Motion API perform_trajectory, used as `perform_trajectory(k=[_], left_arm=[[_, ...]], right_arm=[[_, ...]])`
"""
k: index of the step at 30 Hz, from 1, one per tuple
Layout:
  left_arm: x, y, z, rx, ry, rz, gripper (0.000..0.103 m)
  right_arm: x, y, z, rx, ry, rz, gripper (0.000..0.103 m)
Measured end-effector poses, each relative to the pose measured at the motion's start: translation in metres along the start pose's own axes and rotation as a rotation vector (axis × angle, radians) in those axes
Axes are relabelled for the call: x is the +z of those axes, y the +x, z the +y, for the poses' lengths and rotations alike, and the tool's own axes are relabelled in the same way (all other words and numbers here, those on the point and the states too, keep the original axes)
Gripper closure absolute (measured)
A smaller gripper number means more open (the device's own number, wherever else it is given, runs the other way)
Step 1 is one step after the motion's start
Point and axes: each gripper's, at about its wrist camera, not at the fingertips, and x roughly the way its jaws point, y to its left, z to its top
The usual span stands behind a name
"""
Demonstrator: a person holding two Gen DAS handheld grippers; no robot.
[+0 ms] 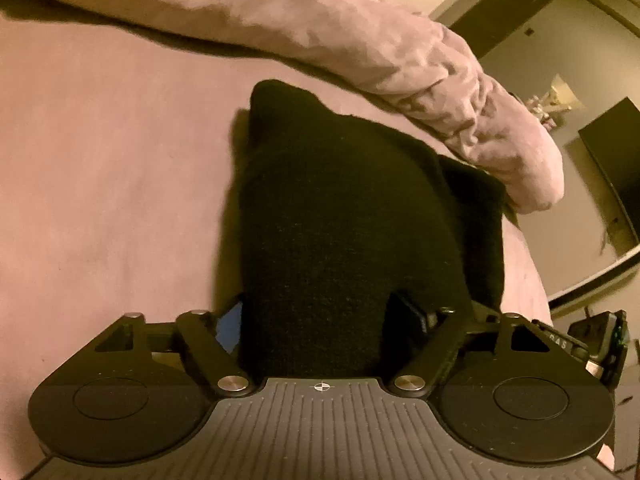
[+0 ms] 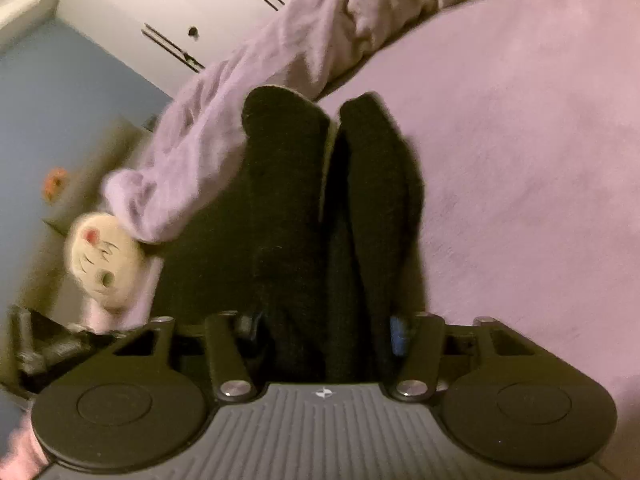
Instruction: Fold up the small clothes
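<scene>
Left wrist view: black knit sock (image 1: pixel 340 208) stretches lengthwise away along the pink bed (image 1: pixel 100 180), its near end clamped by both hand-held grippers, left (image 1: pixel 320 320) and right (image 2: pixel 324 328).

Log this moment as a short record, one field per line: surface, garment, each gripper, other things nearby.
surface: pink bed sheet
garment: black garment, rising from the sheet into both grippers
left gripper: closed on a wide bunch of the black garment
right gripper: closed on the garment, which shows as two dark folds side by side
bedding: crumpled pink duvet behind the garment
other: pale plush toy at the bed's edge in the right wrist view
</scene>
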Motion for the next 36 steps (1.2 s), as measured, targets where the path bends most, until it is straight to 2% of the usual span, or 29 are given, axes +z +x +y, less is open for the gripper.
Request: perform_trajectory(k=[2,4,7,11,15,21,27,28,29,31,33,36], left_arm=[[0.001,0.002,-0.001,0.002,0.008,0.002,0.024],[0.001,0.005,-0.002,0.014,0.017,-0.001,0.024],[0.0,0.006,-0.003,0.023,0.002,-0.011,0.028],[-0.003,-0.003,-0.009,0.028,0.037,-0.036,0.042],[-0.002,-0.012,-0.01,0.027,0.035,-0.045,0.048],[0.001,-0.036,-0.014,0.046,0.061,-0.076,0.051],[0.007,-0.07,0.013,0.124,0.051,-0.123,0.049],[0.007,-0.074,0.019,0.152,0.047,-0.121,0.049],[0.007,-0.076,0.026,0.186,0.042,-0.11,0.048],[0.004,-0.08,0.034,0.258,0.052,-0.088,0.05],[-0.003,-0.091,0.034,0.304,0.128,-0.109,0.036],[-0.009,-0.107,0.029,0.389,0.223,-0.154,0.029]], right_arm=[[-0.002,0.003,-0.001,-0.008,-0.024,-0.004,0.045],[-0.003,0.008,-0.006,0.005,0.022,-0.007,0.042],[-0.005,0.014,-0.001,0.003,0.037,-0.022,0.041],[-0.009,0.013,0.014,0.009,0.014,-0.025,0.049],[-0.012,0.008,0.031,0.008,-0.014,-0.045,0.052],[-0.013,0.007,0.062,0.036,-0.027,-0.07,0.053],[-0.026,0.035,0.091,0.079,-0.024,-0.032,0.053],[-0.028,0.04,0.095,0.066,-0.025,-0.03,0.049],[-0.03,0.045,0.102,0.024,-0.051,-0.034,0.04],[-0.032,0.047,0.111,-0.064,-0.098,-0.049,0.031],[-0.035,0.037,0.121,-0.163,-0.182,-0.083,0.031],[-0.047,0.011,0.143,-0.26,-0.305,-0.225,0.03]])
